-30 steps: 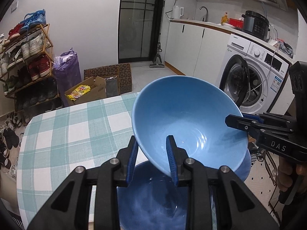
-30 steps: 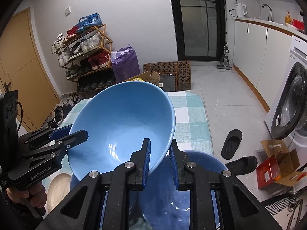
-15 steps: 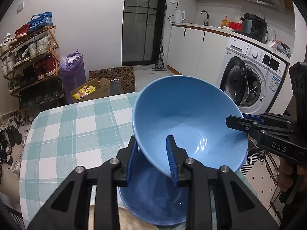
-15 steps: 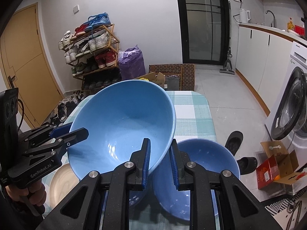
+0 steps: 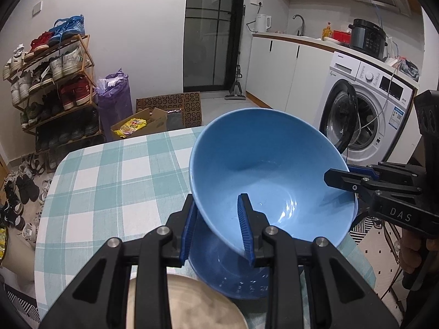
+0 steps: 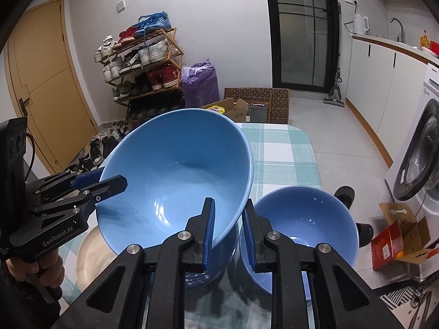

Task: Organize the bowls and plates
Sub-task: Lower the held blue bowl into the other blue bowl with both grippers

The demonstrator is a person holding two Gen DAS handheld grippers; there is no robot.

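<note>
Both grippers hold a large light-blue bowl (image 5: 269, 175) tilted above the checked tablecloth. My left gripper (image 5: 216, 219) is shut on the bowl's near rim, one pad inside and one outside. At the bowl's right side, the right gripper (image 5: 337, 176) clamps the rim. In the right wrist view, the same bowl (image 6: 175, 175) fills the middle. There my right gripper (image 6: 227, 219) is shut on its rim and the left gripper (image 6: 109, 181) grips the far left edge. A second blue bowl (image 5: 225, 271) stands on the table under the held one. A smaller blue bowl (image 6: 301, 224) stands to the right.
A beige plate (image 5: 186, 301) lies at the table's near end, left of the bowls (image 6: 93, 252). The green-and-white checked table (image 5: 109, 181) stretches away ahead. A shoe rack (image 5: 55, 82), cardboard boxes and a washing machine (image 5: 365, 115) stand on the floor around it.
Both grippers have carried the big bowl back toward the table's near end. The bowl that stood under it now shows to the right, and the beige plate has come into the left wrist view.
</note>
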